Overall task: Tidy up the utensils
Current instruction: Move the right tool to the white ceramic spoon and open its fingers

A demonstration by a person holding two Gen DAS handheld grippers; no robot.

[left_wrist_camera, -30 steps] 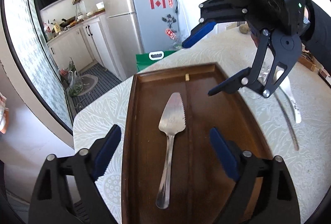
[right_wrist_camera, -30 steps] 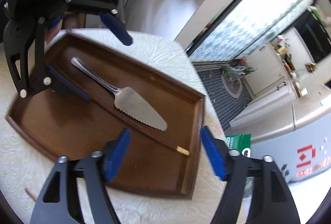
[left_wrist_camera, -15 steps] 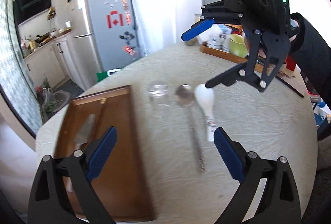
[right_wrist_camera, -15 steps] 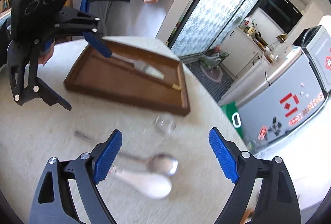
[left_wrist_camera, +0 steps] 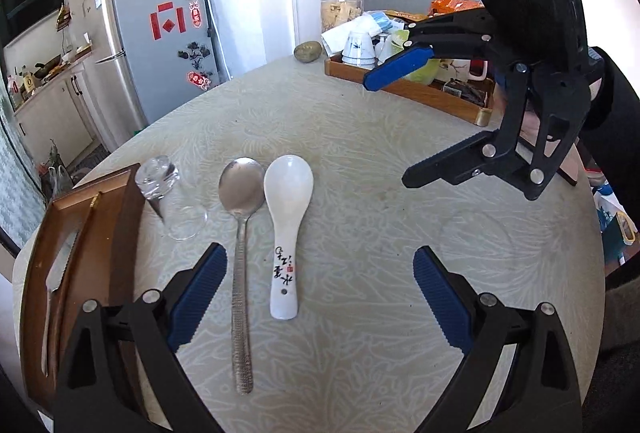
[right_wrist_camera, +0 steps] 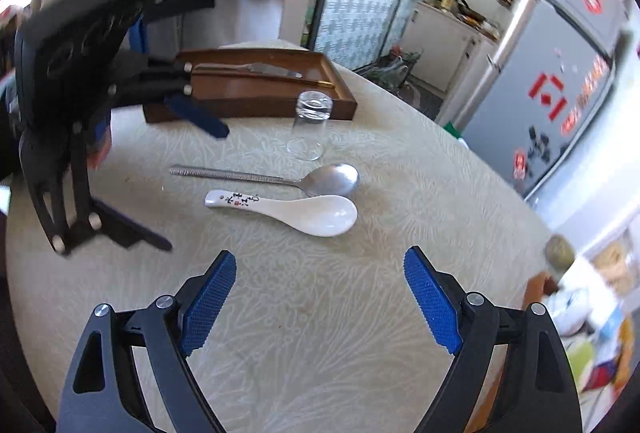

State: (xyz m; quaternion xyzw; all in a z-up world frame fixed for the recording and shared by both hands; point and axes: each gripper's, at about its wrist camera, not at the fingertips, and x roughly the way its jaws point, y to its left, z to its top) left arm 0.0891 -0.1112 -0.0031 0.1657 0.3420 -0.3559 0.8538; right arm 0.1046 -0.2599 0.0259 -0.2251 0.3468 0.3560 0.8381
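Note:
A metal spoon [left_wrist_camera: 241, 233] and a white ceramic spoon [left_wrist_camera: 286, 209] lie side by side on the pale table [left_wrist_camera: 360, 153]. Both also show in the right wrist view: the metal spoon [right_wrist_camera: 280, 177] and the white spoon [right_wrist_camera: 304, 211]. A brown wooden tray [left_wrist_camera: 96, 249] at the left holds a serrated cake server [left_wrist_camera: 54, 273]. My left gripper [left_wrist_camera: 316, 297] is open and empty, just above the spoon handles. My right gripper [right_wrist_camera: 320, 301] is open and empty, short of the spoons; it also shows in the left wrist view [left_wrist_camera: 404, 121].
An upturned clear glass [left_wrist_camera: 170, 201] stands between the tray and the metal spoon. A second wooden tray [left_wrist_camera: 420, 95] with cups and packets sits at the far side. A grey fridge [left_wrist_camera: 160, 33] stands beyond the table edge.
Both grippers swung away from the brown tray toward the spoons. The tray went from centre to the left edge of the left wrist view. The spoons now lie in front of both grippers.

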